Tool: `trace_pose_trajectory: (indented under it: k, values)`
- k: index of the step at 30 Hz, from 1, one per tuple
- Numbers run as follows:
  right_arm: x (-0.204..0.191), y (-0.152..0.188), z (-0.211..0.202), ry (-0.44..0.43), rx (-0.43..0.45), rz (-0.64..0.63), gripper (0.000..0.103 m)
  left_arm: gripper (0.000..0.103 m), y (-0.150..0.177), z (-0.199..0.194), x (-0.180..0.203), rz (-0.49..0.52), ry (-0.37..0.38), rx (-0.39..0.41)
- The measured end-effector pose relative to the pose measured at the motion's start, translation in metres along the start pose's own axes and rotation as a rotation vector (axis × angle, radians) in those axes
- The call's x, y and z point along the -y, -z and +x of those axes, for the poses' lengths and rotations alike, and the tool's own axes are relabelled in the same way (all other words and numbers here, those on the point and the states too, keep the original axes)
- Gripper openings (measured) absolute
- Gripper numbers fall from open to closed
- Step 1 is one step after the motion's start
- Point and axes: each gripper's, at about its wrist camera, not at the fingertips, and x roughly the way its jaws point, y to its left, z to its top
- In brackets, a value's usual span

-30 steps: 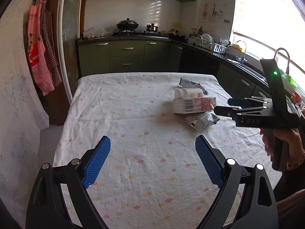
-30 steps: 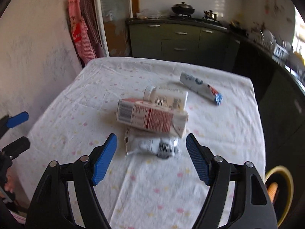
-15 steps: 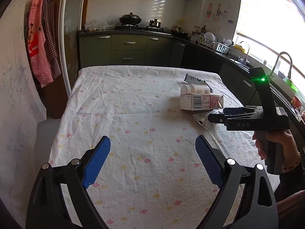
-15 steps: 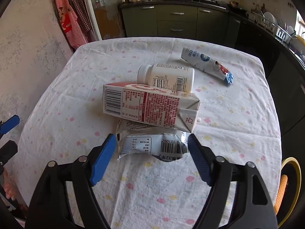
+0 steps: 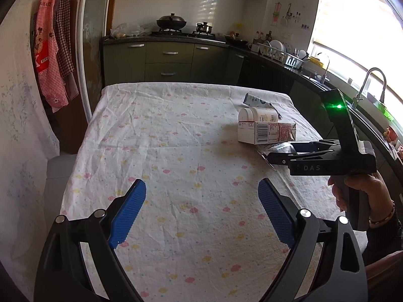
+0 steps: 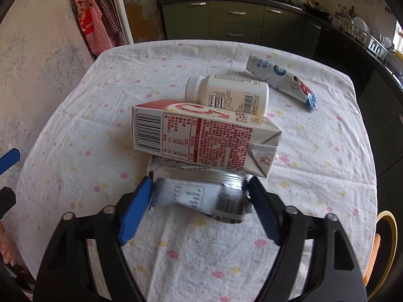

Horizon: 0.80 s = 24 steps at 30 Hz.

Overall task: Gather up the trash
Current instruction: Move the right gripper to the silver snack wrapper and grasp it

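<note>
The right gripper [image 6: 200,197] is closing around a silver wrapper [image 6: 199,193] on the table [image 6: 75,130], blue pads at both ends of it. A carton [image 6: 201,138] lies just behind. The left gripper [image 5: 201,206] hovers wide apart, holding nothing.

The left tongs [image 5: 201,214] are showing black angular arms, each carrying a blue ribbed pad and round silver screw heads at the joints. The right tongs [image 6: 199,201] are wearing the same black frame, blue pads and silver screws. Seen from the left wrist, the right tool's black body is bearing white "DAS" lettering and an upright fin glowing with a green light. The person's hand [image 5: 362,191] is wearing a thin bracelet and a dark sleeve.
</note>
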Motion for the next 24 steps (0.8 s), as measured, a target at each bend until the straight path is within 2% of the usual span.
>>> trace_pose_trajectory:
  k: [16, 19, 22, 24]
  values:
    - [0.003, 0.034, -0.048, -0.061, 0.035, 0.028, 0.066, 0.089, 0.0, -0.002, 0.015, 0.033, 0.009, -0.001]
    - [0.005, 0.033, -0.046, -0.059, 0.036, 0.032, 0.067, 0.089, 0.0, -0.003, 0.02, 0.042, 0.013, 0.0]
    - [0.008, 0.028, -0.036, -0.074, 0.039, 0.06, 0.086, 0.089, 0.0, -0.006, 0.024, 0.05, 0.016, 0.005]
    - [0.008, 0.023, -0.025, -0.06, 0.027, 0.068, 0.087, 0.089, 0.001, -0.007, 0.027, 0.056, 0.013, 0.005]
